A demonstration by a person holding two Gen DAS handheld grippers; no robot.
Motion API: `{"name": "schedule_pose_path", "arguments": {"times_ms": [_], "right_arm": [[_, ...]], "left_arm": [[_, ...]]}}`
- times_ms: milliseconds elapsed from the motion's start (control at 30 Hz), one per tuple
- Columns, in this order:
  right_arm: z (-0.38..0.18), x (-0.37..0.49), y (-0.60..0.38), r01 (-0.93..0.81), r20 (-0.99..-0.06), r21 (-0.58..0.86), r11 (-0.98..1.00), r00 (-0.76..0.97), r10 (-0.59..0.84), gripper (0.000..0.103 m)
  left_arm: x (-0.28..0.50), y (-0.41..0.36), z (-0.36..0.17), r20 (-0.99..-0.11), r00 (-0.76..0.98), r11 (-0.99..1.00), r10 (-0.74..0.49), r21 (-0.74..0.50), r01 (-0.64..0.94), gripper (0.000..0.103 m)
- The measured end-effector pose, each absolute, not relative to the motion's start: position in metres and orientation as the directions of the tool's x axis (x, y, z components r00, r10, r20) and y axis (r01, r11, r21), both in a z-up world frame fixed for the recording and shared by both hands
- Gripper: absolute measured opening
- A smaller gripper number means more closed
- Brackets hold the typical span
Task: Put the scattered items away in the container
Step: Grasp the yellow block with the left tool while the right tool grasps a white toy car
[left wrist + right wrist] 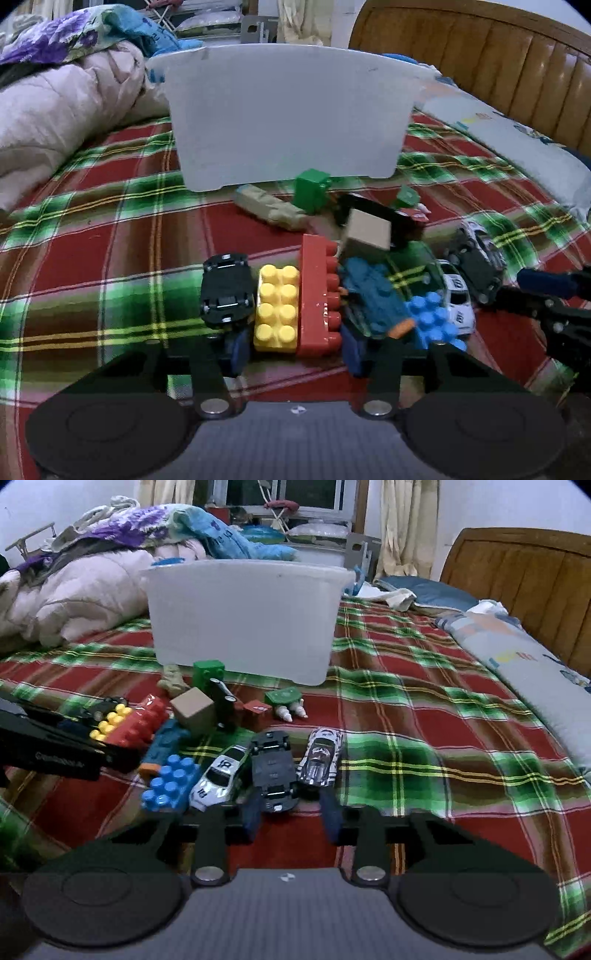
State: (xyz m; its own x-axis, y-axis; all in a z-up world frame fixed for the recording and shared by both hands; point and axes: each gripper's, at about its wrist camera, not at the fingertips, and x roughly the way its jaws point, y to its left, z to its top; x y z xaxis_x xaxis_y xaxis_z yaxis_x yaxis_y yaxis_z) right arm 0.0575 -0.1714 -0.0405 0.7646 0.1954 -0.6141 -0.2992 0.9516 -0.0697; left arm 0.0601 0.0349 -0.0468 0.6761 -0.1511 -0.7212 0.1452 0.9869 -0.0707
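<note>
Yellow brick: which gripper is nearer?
Left. The left gripper has the yellow brick between its fingers; the right gripper sits further right, by the toy cars.

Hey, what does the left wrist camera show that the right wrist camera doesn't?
Only the left wrist view shows the left gripper from behind, open around the yellow brick and red brick, with an upside-down black toy car beside them.

Only the right wrist view shows the right gripper, open before another upside-down toy car, plus the window.

Both show the white container, the green block, the wooden cube, the blue brick and the plaid bedspread.
</note>
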Motion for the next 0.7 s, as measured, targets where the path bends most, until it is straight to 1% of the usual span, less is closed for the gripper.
{"name": "schedule_pose_path", "arguments": {"times_ms": [33, 67, 233, 300, 333, 367, 533, 567, 633, 700], "right_arm": [[-0.042, 0.06, -0.173, -0.3, -0.619, -0.055, 0.952, 0.759, 0.203, 0.022], [-0.043, 0.062, -0.172, -0.299, -0.62, -0.044, 0.953, 0.756, 0.209, 0.021], [-0.049, 0.064, -0.163, -0.312, -0.634, -0.035, 0.949, 0.741, 0.221, 0.021], [-0.048, 0.063, -0.159, -0.314, -0.631, -0.054, 0.948, 0.747, 0.211, 0.023], [-0.048, 0.064, -0.158, -0.312, -0.627, -0.067, 0.948, 0.752, 0.203, 0.026], [-0.049, 0.066, -0.157, -0.31, -0.624, -0.079, 0.947, 0.757, 0.196, 0.028], [-0.055, 0.079, -0.158, -0.315, -0.633, -0.049, 0.948, 0.744, 0.215, 0.028], [-0.056, 0.08, -0.158, -0.317, -0.633, -0.044, 0.948, 0.742, 0.219, 0.027], [-0.054, 0.078, -0.157, -0.323, -0.63, -0.046, 0.945, 0.744, 0.223, 0.02], [-0.052, 0.075, -0.155, -0.329, -0.628, -0.069, 0.942, 0.747, 0.215, 0.02]], "left_arm": [[0.059, 0.038, -0.046, -0.718, 0.677, 0.986, -0.161, -0.086, 0.143, 0.051], [0.058, 0.039, -0.046, -0.718, 0.676, 0.985, -0.166, -0.092, 0.145, 0.051], [0.052, 0.039, -0.044, -0.72, 0.659, 0.976, -0.219, -0.153, 0.157, 0.051], [0.055, 0.036, -0.045, -0.719, 0.661, 0.977, -0.213, -0.14, 0.163, 0.052], [0.057, 0.035, -0.046, -0.717, 0.666, 0.978, -0.207, -0.129, 0.164, 0.053], [0.06, 0.034, -0.047, -0.712, 0.673, 0.979, -0.2, -0.118, 0.167, 0.054], [0.065, 0.033, -0.048, -0.719, 0.667, 0.979, -0.196, -0.107, 0.172, 0.053], [0.065, 0.032, -0.047, -0.721, 0.666, 0.98, -0.191, -0.099, 0.174, 0.051], [0.063, 0.033, -0.047, -0.725, 0.666, 0.982, -0.178, -0.084, 0.171, 0.051], [0.06, 0.036, -0.046, -0.725, 0.671, 0.984, -0.157, -0.059, 0.167, 0.05]]}}
